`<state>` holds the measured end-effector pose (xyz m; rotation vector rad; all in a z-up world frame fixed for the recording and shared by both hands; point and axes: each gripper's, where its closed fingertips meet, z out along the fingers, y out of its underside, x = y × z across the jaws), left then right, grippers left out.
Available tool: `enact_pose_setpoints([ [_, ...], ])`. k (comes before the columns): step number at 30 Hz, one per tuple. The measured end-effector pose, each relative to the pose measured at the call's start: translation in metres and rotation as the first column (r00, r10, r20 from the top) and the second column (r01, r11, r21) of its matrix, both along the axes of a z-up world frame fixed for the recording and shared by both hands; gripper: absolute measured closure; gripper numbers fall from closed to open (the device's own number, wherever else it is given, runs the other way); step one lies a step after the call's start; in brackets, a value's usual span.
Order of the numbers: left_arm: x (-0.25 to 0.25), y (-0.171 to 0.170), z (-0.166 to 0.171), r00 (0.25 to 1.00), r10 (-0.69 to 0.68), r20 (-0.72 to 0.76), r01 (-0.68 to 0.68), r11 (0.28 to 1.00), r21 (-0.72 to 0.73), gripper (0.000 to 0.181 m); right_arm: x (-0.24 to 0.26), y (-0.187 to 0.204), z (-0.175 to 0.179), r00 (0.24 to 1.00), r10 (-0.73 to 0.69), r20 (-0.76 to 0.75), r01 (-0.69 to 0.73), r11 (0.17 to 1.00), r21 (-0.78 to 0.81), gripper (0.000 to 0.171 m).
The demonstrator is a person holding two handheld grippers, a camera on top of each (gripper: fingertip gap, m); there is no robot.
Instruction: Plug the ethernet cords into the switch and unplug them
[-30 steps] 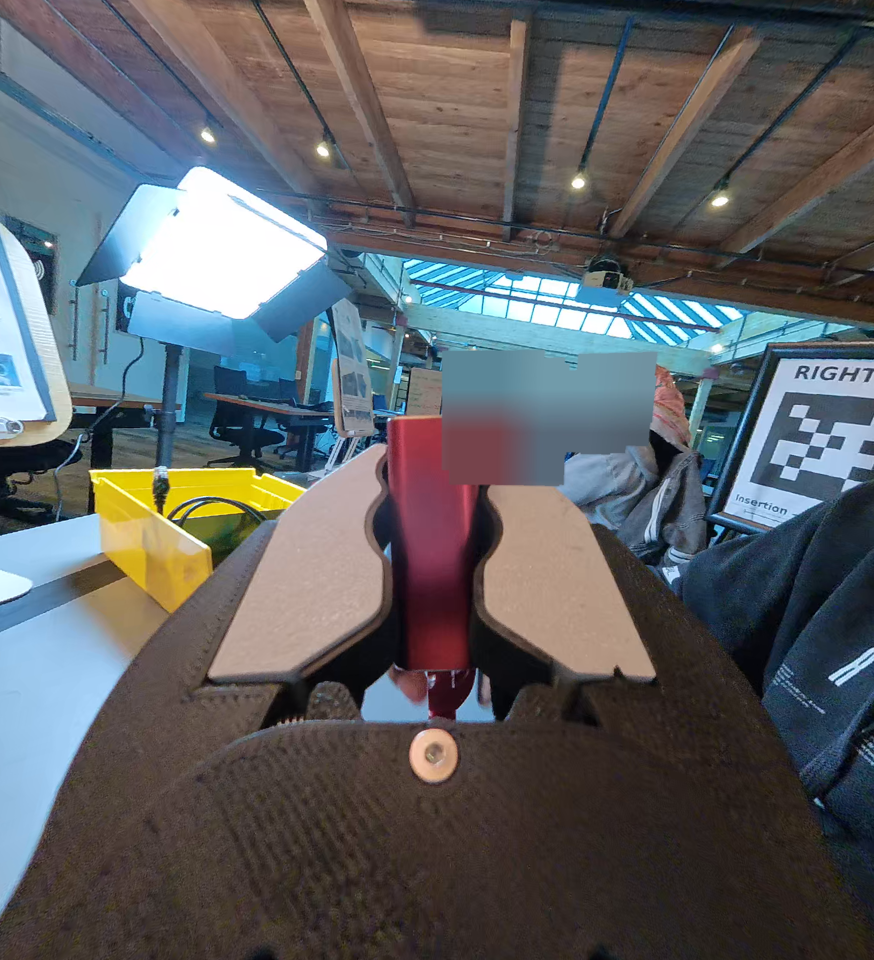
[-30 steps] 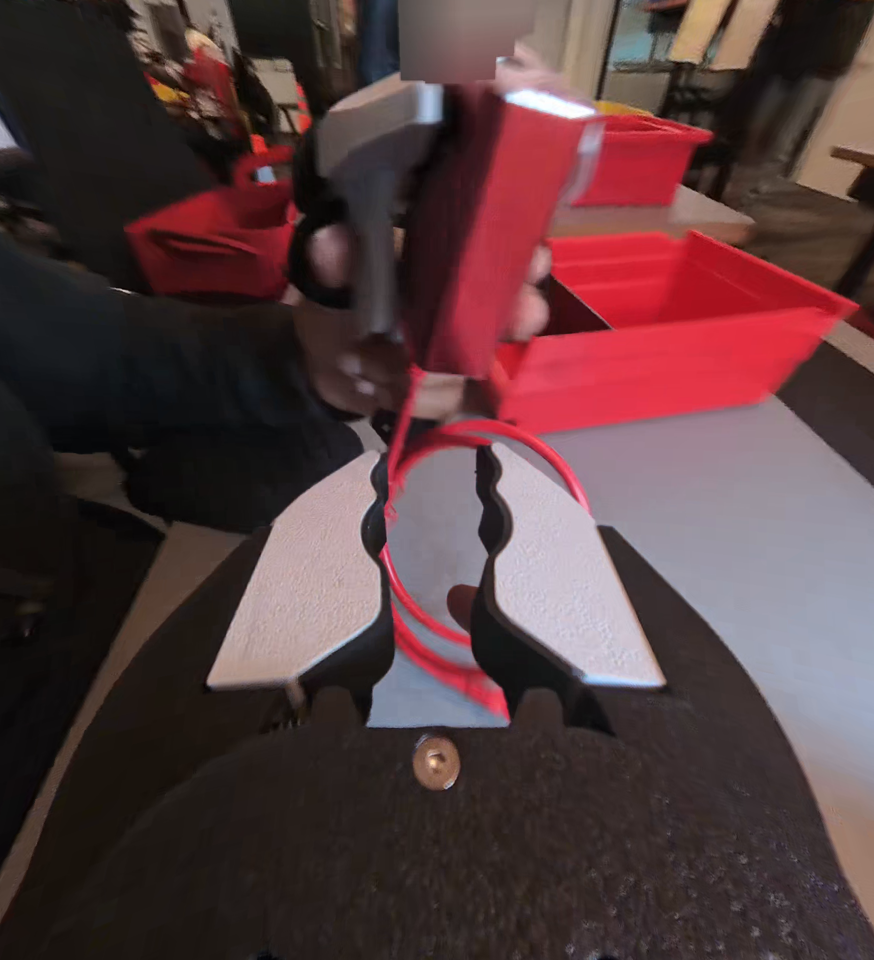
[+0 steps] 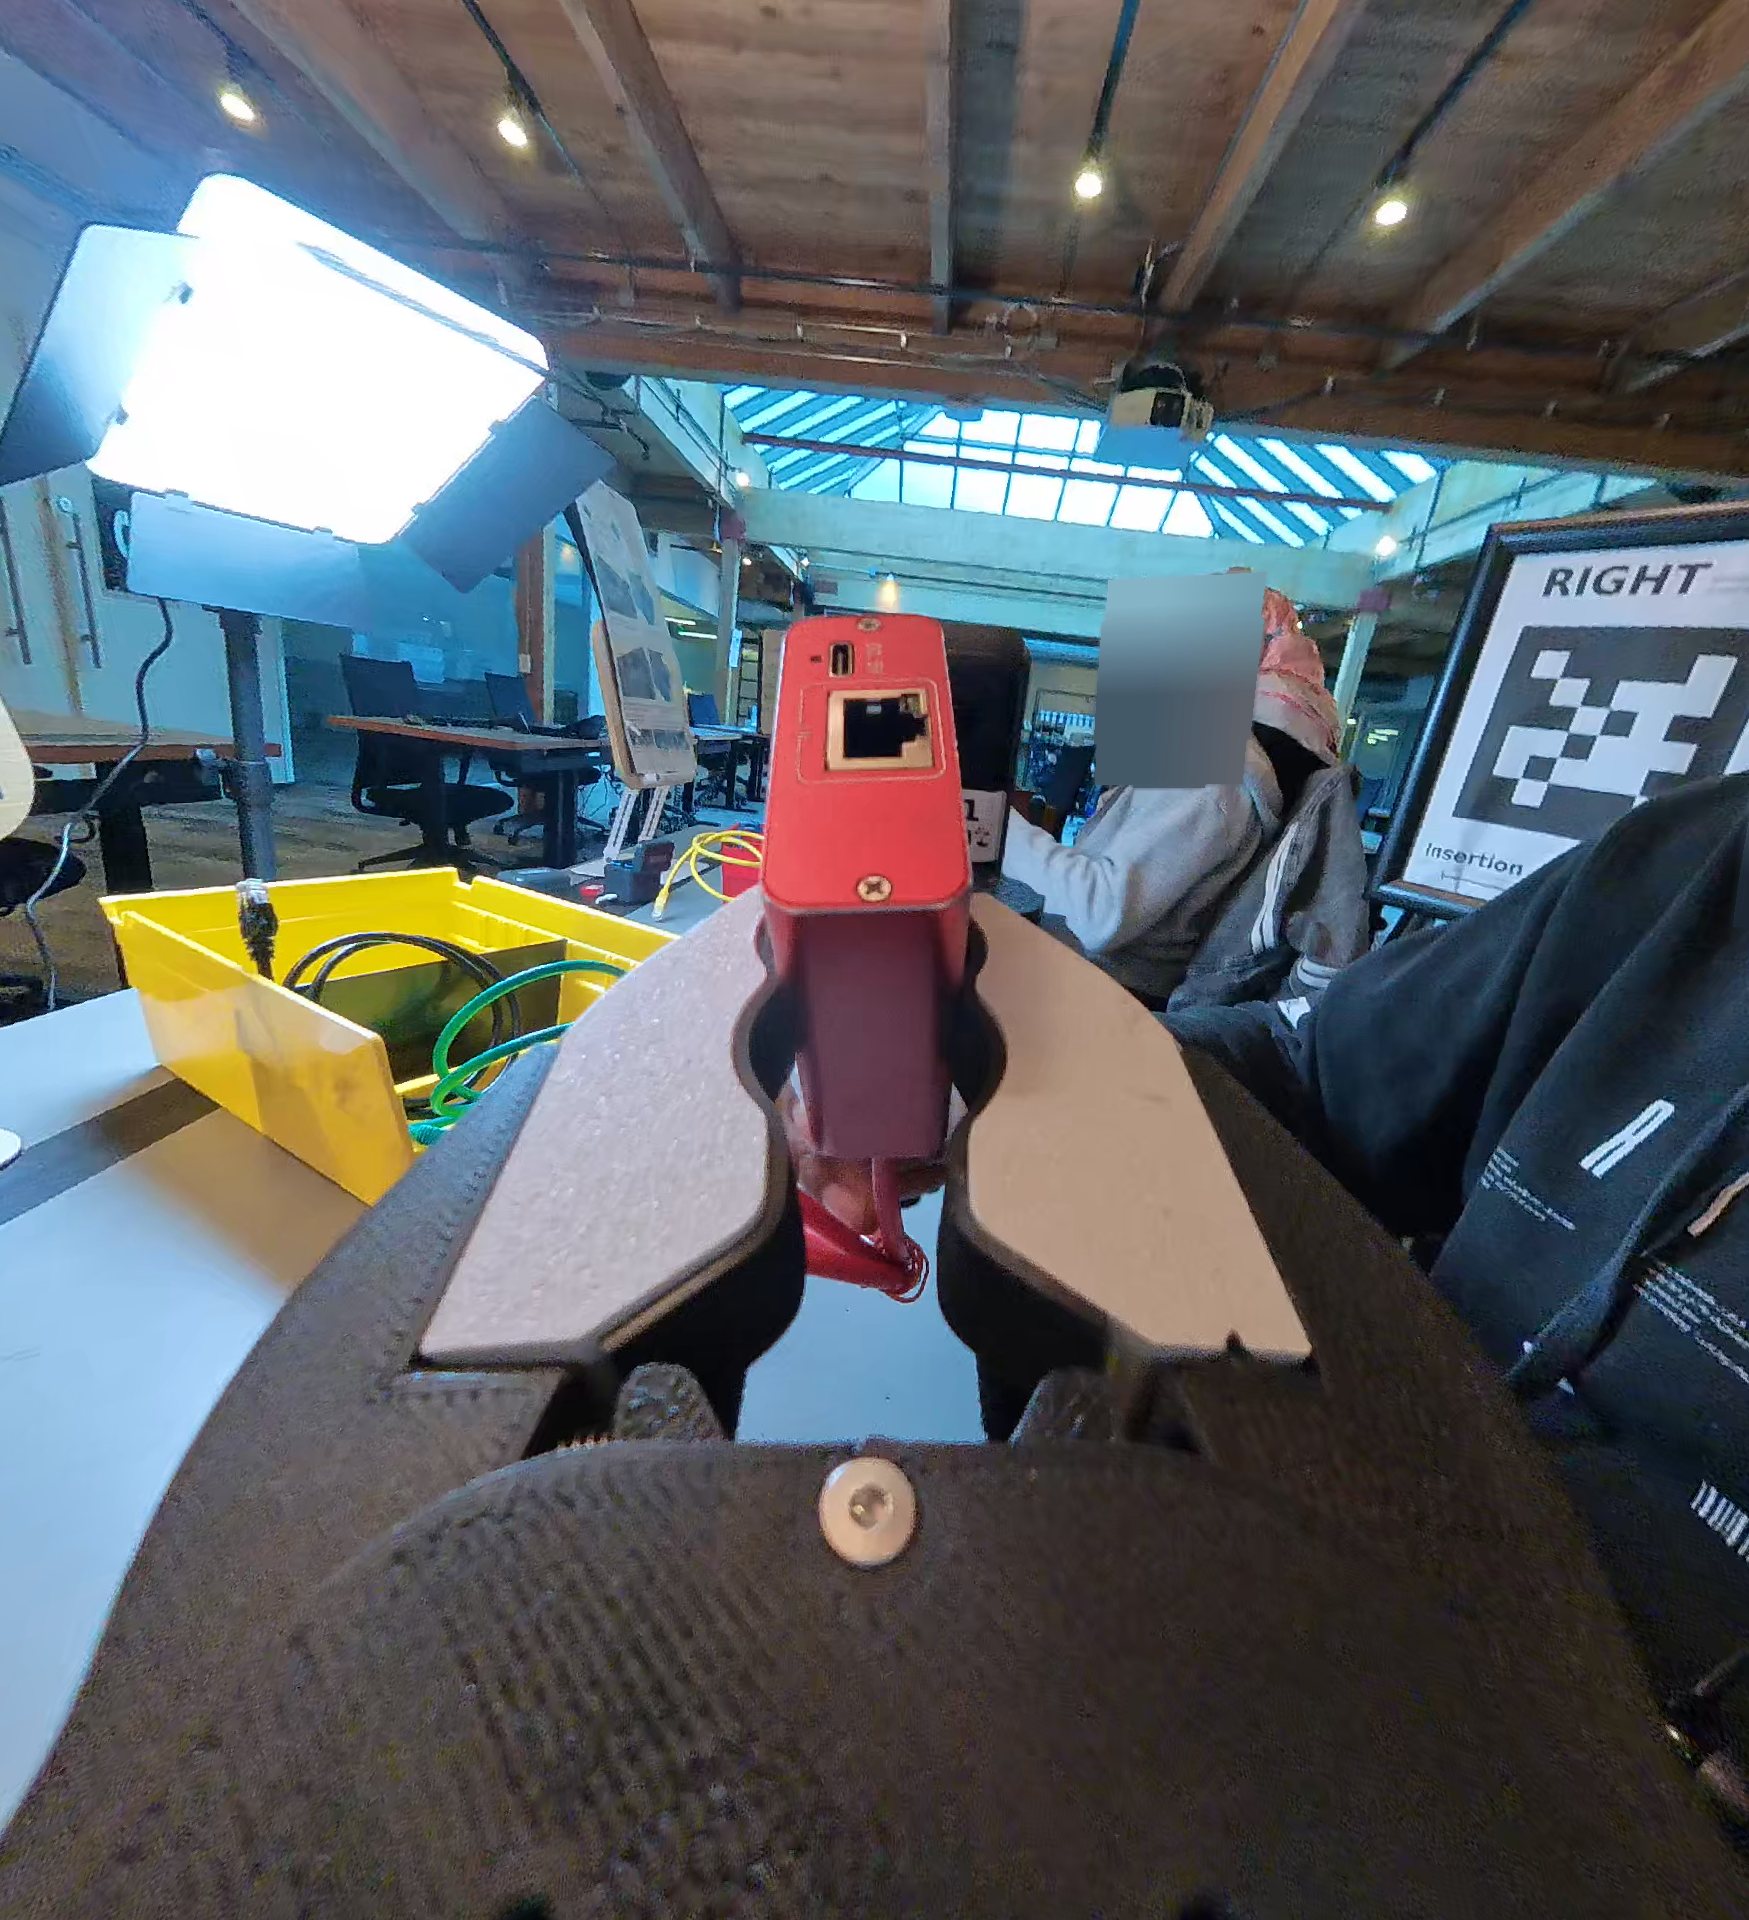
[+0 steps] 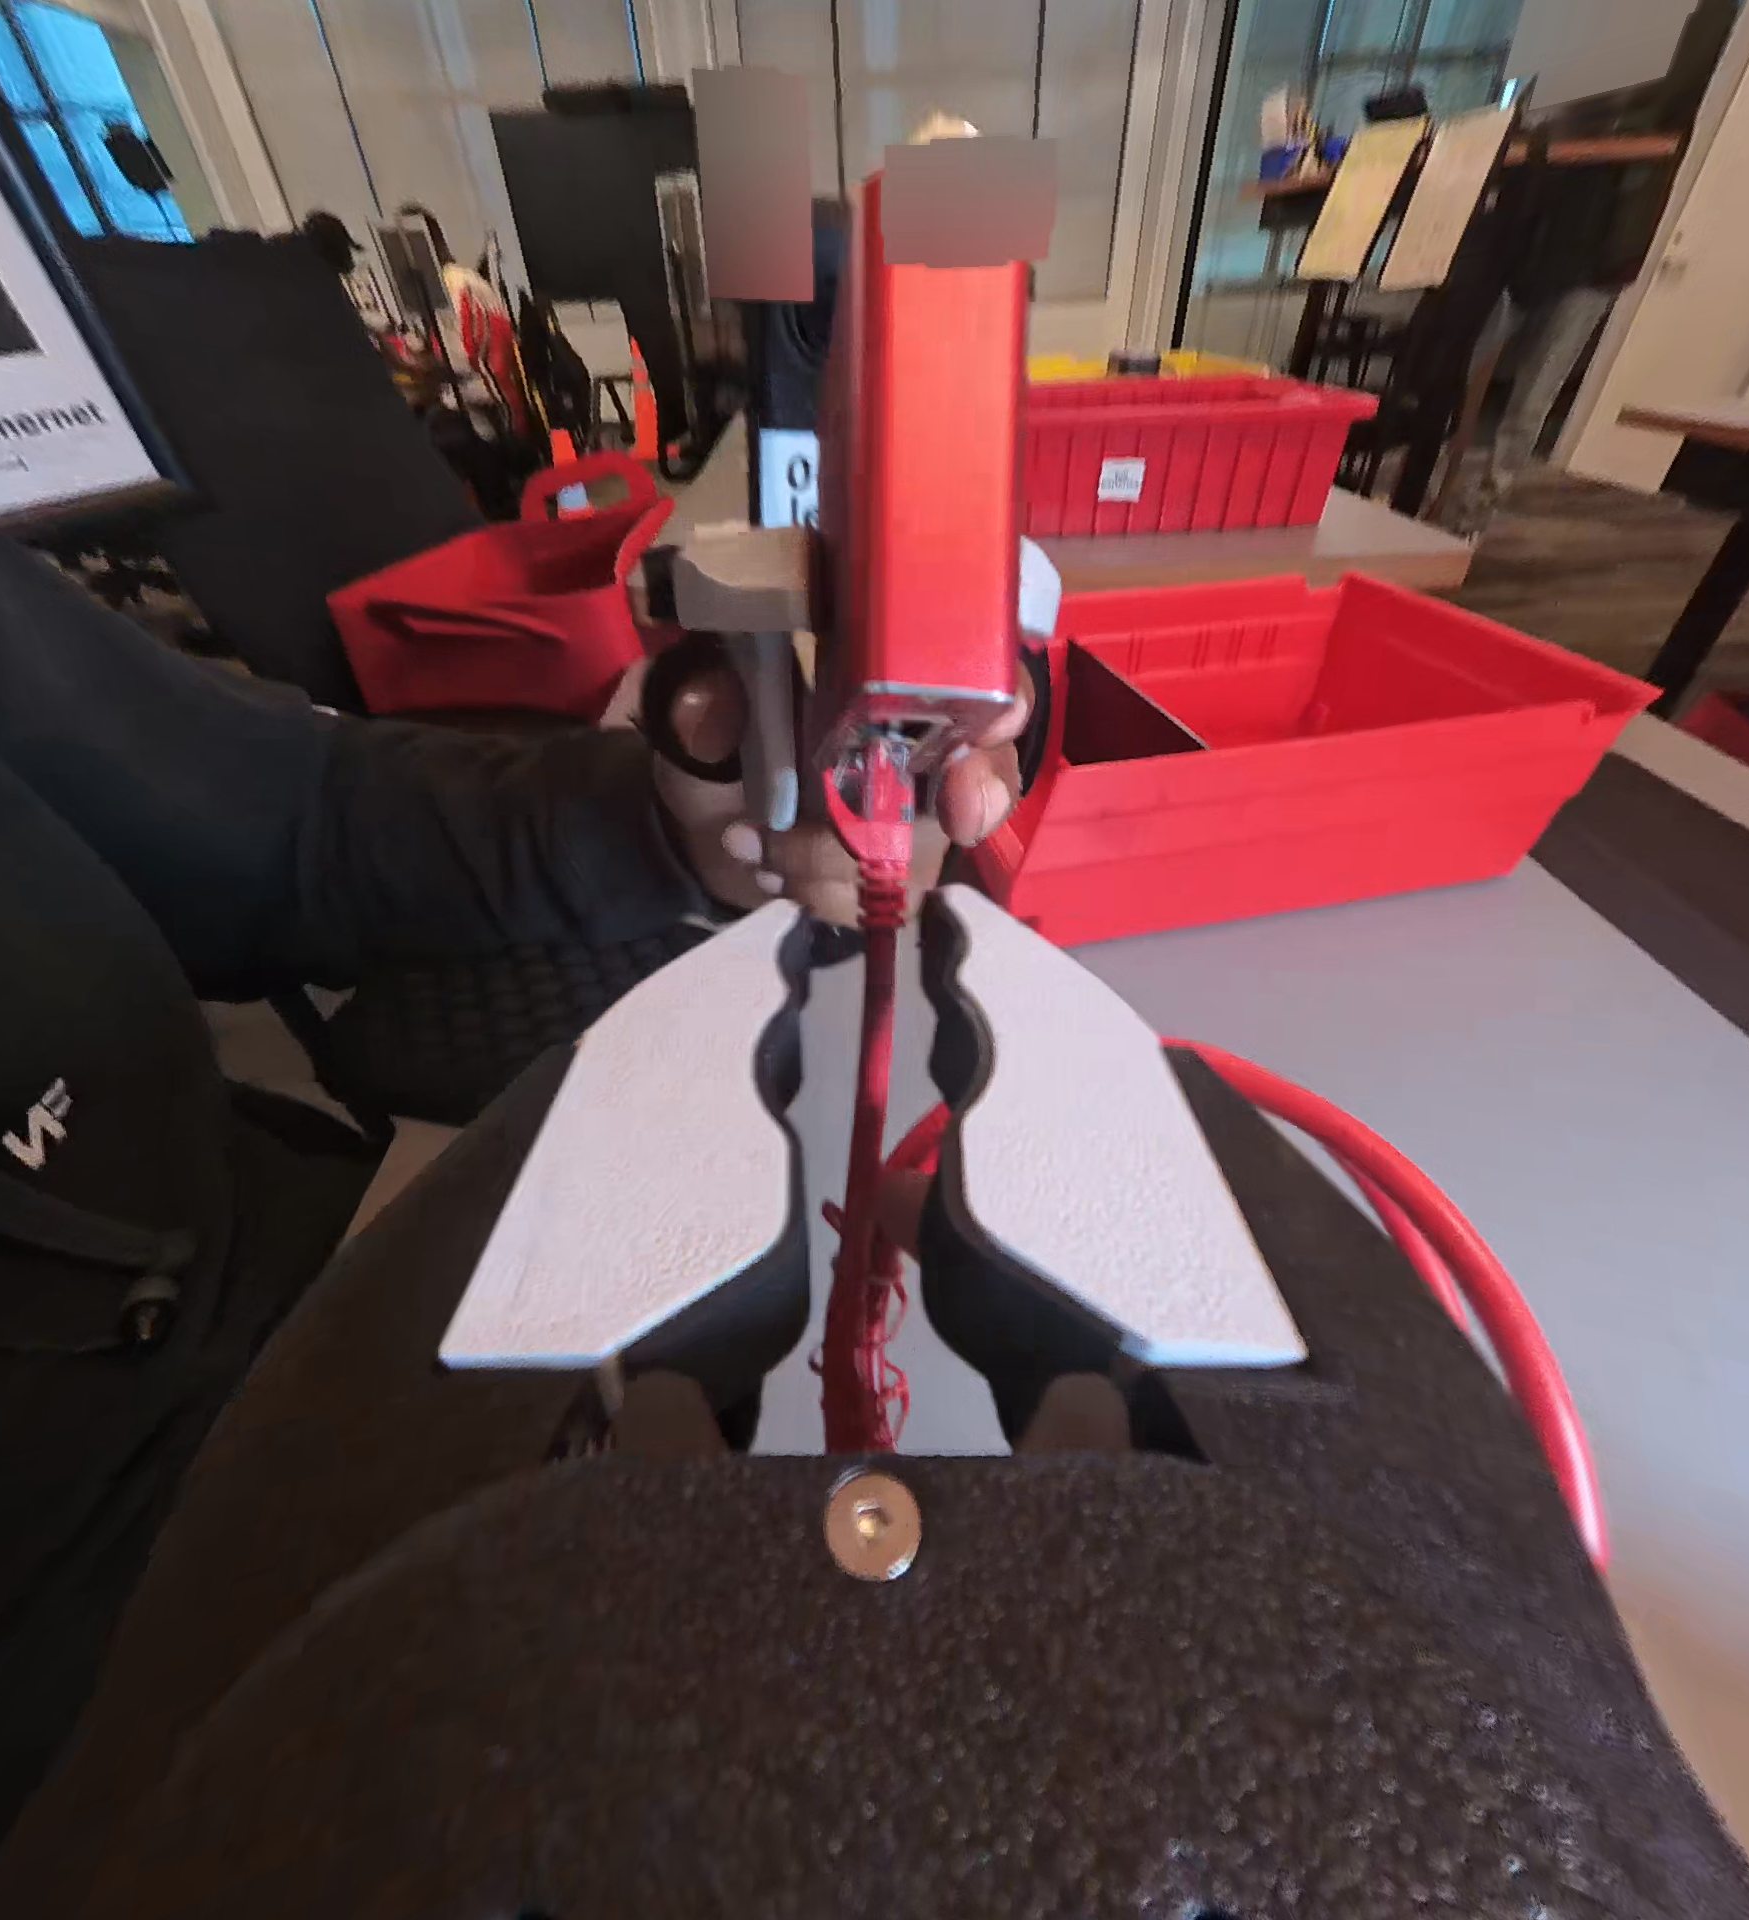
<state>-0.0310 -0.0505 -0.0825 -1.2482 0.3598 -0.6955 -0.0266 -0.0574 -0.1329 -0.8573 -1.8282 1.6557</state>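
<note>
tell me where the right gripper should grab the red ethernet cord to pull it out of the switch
Judging from the right wrist view, grip the ribbed boot just behind the plug of the red ethernet cord, coming from below along the cord's line. The cord runs straight between the right gripper fingers into the switch.

A: Brightest by far is the large rectangular studio light panel (image 3: 314, 358), blown to pure white, with small ceiling spotlights (image 3: 1088, 183) and a blue-tinted skylight (image 3: 1057, 473) to its right.

B: The left wrist view is crisp; straight wooden ceiling beams (image 3: 943, 156) above that panel bow near the edges.

A: The right wrist view is softer. The red metal box-shaped switch (image 4: 927, 468) and the background behind it are blurred, evenly lit, with only faint shadows.
</note>
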Motion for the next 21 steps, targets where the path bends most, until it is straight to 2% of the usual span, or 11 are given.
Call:
enact_pose_setpoints([
  [4,0.001,0.004,-0.003,0.998,-0.021,0.056,0.021,1.000,-0.005,0.153,-0.004,-0.005,0.003,1.000,-0.020,-0.019,0.019,0.999,-0.035,0.146],
  [9,0.009,0.007,-0.006,0.998,-0.034,0.051,0.034,0.999,-0.002,0.153,-0.004,-0.003,0.008,0.998,-0.034,-0.048,0.032,0.999,-0.032,0.156],
  [13,0.011,0.005,-0.004,0.996,-0.053,0.065,0.053,0.999,0.008,0.153,0.000,-0.004,0.012,0.999,-0.004,-0.042,0.001,0.997,-0.076,0.156],
  [18,0.010,0.005,-0.003,0.998,-0.031,0.051,0.030,0.999,0.014,0.153,-0.001,-0.002,0.014,1.000,-0.028,-0.013,0.027,0.995,-0.099,0.157],
  [21,0.013,0.003,-0.002,0.999,0.021,-0.037,-0.019,0.999,0.041,0.153,-0.002,-0.002,0.014,0.997,-0.071,-0.014,0.071,0.996,-0.052,0.157],
])
